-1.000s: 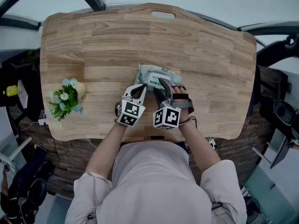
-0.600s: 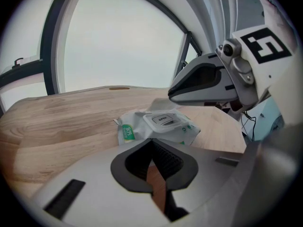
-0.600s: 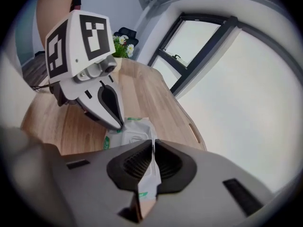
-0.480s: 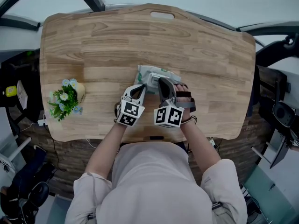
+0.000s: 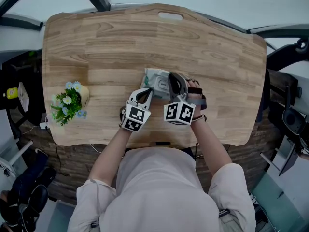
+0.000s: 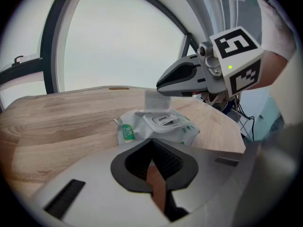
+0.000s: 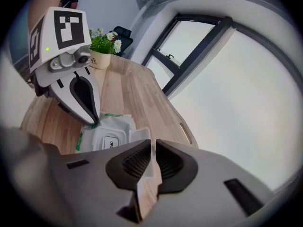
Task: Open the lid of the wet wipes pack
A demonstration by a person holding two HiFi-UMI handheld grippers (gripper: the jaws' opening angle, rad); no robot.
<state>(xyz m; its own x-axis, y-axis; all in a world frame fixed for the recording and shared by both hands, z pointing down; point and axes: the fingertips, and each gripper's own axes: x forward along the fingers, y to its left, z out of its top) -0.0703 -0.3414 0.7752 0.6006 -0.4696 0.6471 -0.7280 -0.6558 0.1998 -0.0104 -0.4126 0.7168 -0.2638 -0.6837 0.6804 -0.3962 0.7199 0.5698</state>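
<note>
A white wet wipes pack with green print lies on the wooden table, just beyond both grippers. In the left gripper view the pack shows its flip lid standing upright above the dispenser opening. My right gripper grips that lid by its free edge; its jaws are opening slightly, with the thin lid still pinched between the pads. The right gripper's pads meet around the lid. My left gripper is shut, its tip resting on the pack's near end.
A small pot of flowers stands near the table's left edge, also seen behind the left gripper. A handle cut-out marks the table's far edge. Chairs and cables surround the table.
The right gripper's jaws went from open over the pack to shut on the lid, then moved right and slightly up, swinging the lid upright. The left gripper stayed put.
</note>
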